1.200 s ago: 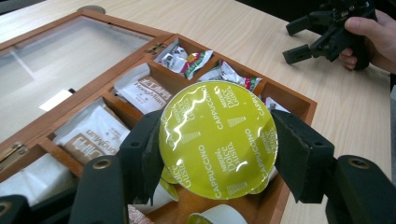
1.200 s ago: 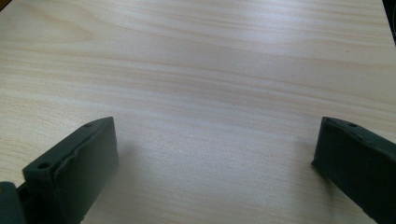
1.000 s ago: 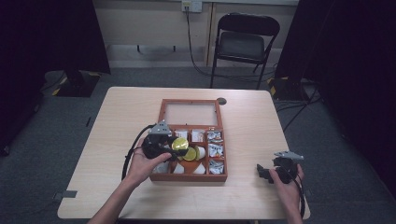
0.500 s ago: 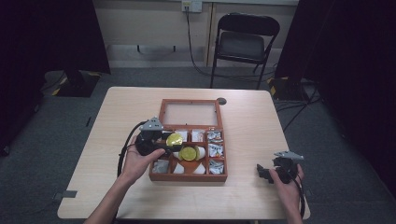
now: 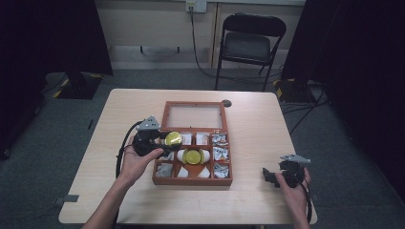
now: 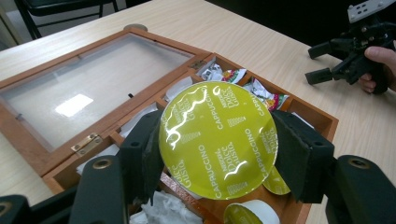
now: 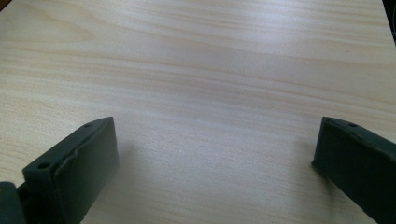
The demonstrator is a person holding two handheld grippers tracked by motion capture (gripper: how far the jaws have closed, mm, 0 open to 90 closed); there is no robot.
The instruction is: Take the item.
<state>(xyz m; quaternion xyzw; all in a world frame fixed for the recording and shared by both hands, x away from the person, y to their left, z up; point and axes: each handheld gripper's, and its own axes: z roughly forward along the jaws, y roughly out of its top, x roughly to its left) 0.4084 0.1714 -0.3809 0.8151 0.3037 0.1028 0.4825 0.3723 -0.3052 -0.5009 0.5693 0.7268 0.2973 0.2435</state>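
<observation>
While the left gripper (image 6: 219, 154) is clamping a coffee capsule (image 6: 218, 139) by its rim, one black jaw on each side, the capsule is hanging just above the wooden box (image 5: 160, 177) near the box's left wall. It is looking light and fairly stiff at the rim, judging by the thin plastic cup and foil lid; the foil face is probably easy to dent or pierce, so the rim edges, where the jaws are already sitting, seem the safest hold. The smooth rim could be slippery under a loose grip.

The lid is a shiny yellow-green disc with white print reading "Cappuccino" and a brand name, catching glare along wavy lines. It is tilting toward the camera in the left gripper view.

Below it, more capsules (image 5: 193, 156) are lying in the middle compartments, and small wrapped sachets (image 6: 261, 93) are filling the compartments along the box's right side. The glass lid (image 5: 193, 116) is lying open and flat toward the table's far edge.

The table (image 5: 248, 205) is pale wood. Near its front right corner the right gripper (image 5: 276, 176) is resting low in the person's hand, jaws spread wide over bare tabletop, holding nothing.
</observation>
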